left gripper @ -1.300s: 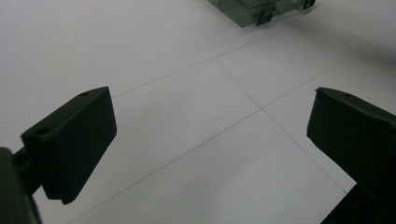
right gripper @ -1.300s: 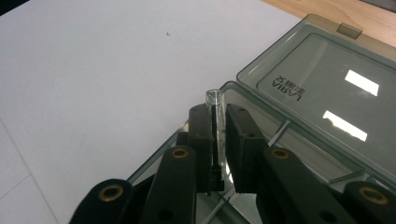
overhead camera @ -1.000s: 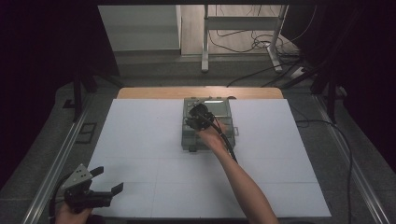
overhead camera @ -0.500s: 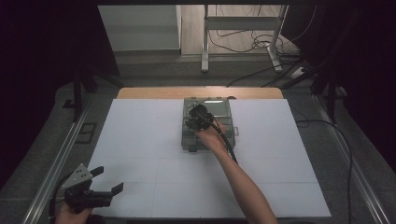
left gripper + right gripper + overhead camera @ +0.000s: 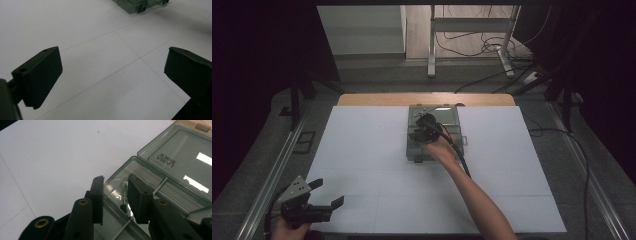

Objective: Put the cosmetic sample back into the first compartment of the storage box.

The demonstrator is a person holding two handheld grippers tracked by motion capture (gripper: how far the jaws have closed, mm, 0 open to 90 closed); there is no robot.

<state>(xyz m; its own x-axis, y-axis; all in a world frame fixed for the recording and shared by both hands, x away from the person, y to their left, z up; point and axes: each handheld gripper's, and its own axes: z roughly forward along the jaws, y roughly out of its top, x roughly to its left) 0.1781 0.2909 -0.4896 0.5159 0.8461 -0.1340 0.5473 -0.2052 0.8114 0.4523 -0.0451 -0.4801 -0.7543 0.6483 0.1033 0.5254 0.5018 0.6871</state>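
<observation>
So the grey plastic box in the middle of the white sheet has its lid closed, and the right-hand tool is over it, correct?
Not quite: the lid is open, not closed. The right gripper view shows it folded back behind the grey plastic box, with a small thin part lying inside. The rest holds: the box sits mid-sheet and the right gripper is over it, jaws just opening, clamping nothing.
</observation>
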